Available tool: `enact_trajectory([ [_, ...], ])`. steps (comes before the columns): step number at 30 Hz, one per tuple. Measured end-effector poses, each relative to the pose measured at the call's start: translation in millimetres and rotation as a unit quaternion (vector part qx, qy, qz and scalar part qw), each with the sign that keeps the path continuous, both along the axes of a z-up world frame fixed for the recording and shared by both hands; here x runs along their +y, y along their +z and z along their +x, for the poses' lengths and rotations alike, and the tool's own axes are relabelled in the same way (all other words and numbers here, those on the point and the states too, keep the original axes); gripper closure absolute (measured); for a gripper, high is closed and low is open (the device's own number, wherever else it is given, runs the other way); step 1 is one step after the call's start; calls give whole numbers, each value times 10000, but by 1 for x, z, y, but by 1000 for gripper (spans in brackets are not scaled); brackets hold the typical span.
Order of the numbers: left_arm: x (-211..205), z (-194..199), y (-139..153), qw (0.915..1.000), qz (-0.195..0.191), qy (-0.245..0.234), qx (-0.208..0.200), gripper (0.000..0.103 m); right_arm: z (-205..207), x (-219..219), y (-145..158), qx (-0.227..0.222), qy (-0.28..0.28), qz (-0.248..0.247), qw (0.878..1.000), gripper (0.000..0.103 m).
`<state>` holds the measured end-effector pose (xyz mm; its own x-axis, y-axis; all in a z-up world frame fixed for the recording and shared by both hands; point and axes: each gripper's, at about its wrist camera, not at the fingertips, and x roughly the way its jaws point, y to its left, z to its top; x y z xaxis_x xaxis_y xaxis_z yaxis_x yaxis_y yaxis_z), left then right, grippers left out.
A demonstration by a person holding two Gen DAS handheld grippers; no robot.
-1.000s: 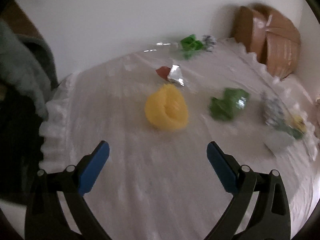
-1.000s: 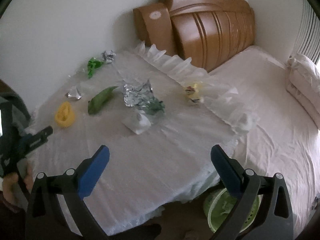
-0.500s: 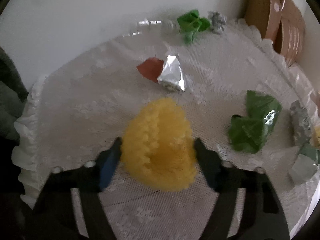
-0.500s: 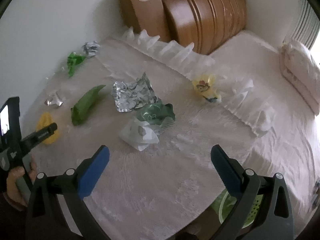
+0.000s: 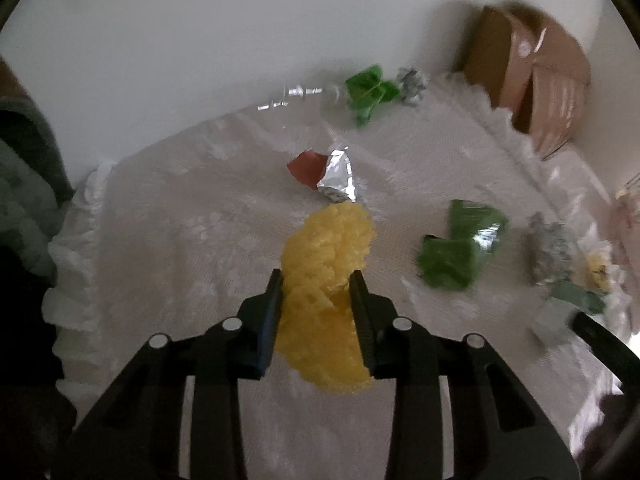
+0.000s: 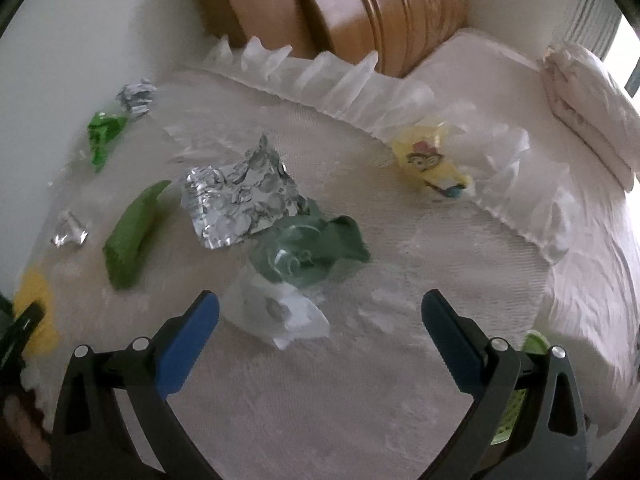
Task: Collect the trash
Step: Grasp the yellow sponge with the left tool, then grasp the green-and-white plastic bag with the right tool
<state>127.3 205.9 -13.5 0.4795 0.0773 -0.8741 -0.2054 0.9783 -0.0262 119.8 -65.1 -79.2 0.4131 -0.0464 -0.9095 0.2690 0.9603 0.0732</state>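
1. we see the left gripper point(image 5: 316, 280) clamped on the yellow net point(image 5: 326, 300); both fingers press into its sides.
2. the net is crumpled between the fingers, and its upper part sticks out past the fingertips, above the lace cloth point(image 5: 180, 220).
3. just beyond the net lies a foil scrap point(image 5: 338, 178), touching a red scrap point(image 5: 306, 168).
4. to the right of the net sits a green wrapper point(image 5: 460, 250); a second green wrapper point(image 5: 370, 92) and a foil ball point(image 5: 412, 84) lie near the wall.
5. we see the right gripper point(image 6: 320, 312) with its fingers spread wide, holding nothing.
6. it hangs over the cloth, with a white wrapper point(image 6: 276, 312) between and just ahead of its fingers.
7. beyond the white wrapper lies a dark green bag point(image 6: 312, 246), touching a large foil sheet point(image 6: 240, 200).
8. a yellow packet point(image 6: 432, 160) lies near the frilled edge, well apart from the foil sheet.
9. a green bin point(image 6: 532, 344) shows partly behind the right finger; we cannot tell its contents.
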Motion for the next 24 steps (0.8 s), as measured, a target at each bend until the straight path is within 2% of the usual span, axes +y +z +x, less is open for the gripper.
enact_trajectory([
  [5, -10, -26, 21, 9996, -58, -208, -172, 70, 8, 4, -12, 135, -341, 141, 9992, 5],
  [8, -16, -38, 28, 9991, -88, -338, -238, 70, 11, 9, -18, 183, -204, 219, 9994, 29],
  [9, -18, -41, 29, 9989, -88, -371, -260, 70, 12, 10, -20, 210, -147, 254, 9993, 42],
  [12, -23, -49, 33, 9985, -116, -443, -284, 70, 10, 15, -21, 166, 36, 271, 9995, 53],
  [16, -32, -58, 37, 9979, -137, -544, -320, 70, -1, 20, -12, -3, 233, 191, 9995, 56],
  [24, -81, -74, 52, 9930, -261, -1063, -451, 70, -57, 2, 50, -713, 494, -35, 9962, 56],
])
